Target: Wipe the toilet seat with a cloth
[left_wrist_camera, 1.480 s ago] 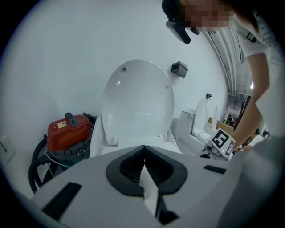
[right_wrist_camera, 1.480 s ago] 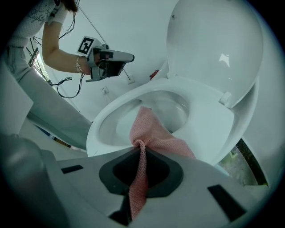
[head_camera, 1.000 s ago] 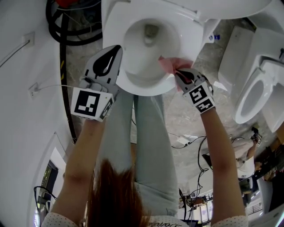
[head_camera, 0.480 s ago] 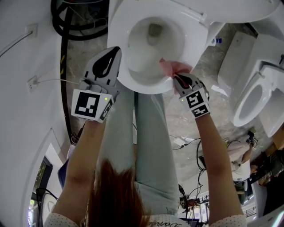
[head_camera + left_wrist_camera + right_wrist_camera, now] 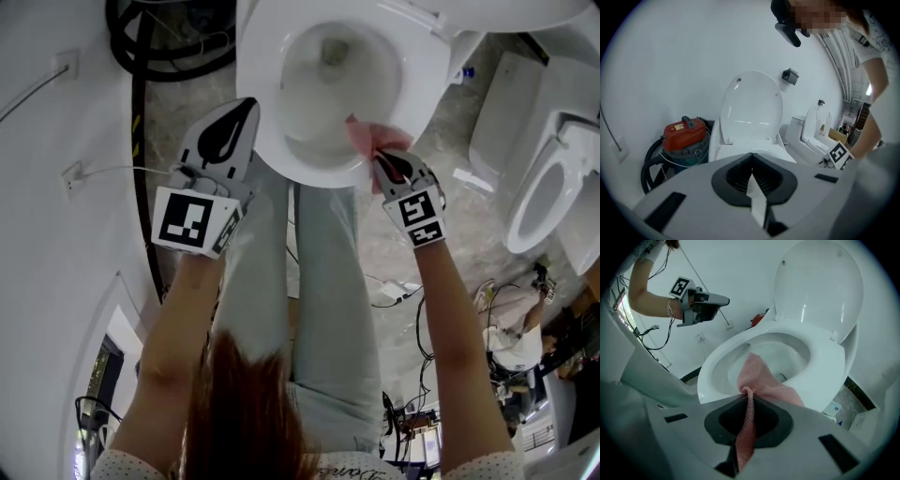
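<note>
A white toilet stands with its lid (image 5: 820, 282) raised and its seat (image 5: 827, 359) down around the bowl. My right gripper (image 5: 746, 397) is shut on a pink cloth (image 5: 761, 383), which lies bunched on the seat's near right rim (image 5: 412, 103) and droops a little into the bowl. From the head view the cloth (image 5: 368, 139) shows just ahead of the right gripper (image 5: 386, 161). My left gripper (image 5: 246, 108) hovers at the seat's left edge, shut and empty, not touching the cloth. In the left gripper view its jaws (image 5: 751, 165) meet before the raised lid (image 5: 751, 105).
A red vacuum (image 5: 684, 133) with a black hose (image 5: 159, 56) stands left of the toilet by the wall. A second toilet (image 5: 544, 187) is to the right. Cables (image 5: 394, 295) lie on the floor behind the person's legs (image 5: 319, 281). A small bottle (image 5: 833, 409) sits beside the toilet base.
The right gripper with the cloth has slid slightly right along the seat's front right rim. The left gripper has barely moved. The head view has shifted a little.
</note>
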`<move>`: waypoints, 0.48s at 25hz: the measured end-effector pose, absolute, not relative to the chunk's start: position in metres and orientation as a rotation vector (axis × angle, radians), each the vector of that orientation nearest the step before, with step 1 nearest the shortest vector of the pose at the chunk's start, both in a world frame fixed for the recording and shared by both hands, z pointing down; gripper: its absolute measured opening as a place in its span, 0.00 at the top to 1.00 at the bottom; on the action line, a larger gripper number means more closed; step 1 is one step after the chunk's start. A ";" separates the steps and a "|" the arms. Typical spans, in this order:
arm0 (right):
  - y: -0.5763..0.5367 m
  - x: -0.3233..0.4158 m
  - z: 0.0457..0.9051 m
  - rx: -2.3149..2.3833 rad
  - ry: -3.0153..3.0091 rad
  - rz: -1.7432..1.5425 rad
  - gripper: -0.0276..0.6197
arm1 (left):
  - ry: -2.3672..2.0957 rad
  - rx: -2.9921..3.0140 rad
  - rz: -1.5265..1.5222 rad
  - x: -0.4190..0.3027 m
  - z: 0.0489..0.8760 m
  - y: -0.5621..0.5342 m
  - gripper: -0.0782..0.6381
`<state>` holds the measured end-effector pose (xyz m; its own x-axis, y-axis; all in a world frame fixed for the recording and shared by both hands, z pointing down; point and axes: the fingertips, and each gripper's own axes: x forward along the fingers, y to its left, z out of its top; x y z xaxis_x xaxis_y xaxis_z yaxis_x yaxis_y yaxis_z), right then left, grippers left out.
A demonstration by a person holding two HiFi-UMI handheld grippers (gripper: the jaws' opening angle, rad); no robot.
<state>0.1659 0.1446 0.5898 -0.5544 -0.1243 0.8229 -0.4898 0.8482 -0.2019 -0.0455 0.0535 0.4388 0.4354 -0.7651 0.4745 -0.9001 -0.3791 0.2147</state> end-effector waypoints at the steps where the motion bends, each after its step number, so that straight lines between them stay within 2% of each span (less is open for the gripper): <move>1: 0.147 0.164 0.590 0.459 -2.127 0.529 0.92 | -1.400 2.256 0.415 -0.048 0.439 0.056 0.89; 12: 0.167 0.152 0.591 0.647 -2.084 0.616 0.92 | -1.326 2.297 0.435 -0.074 0.437 0.081 0.89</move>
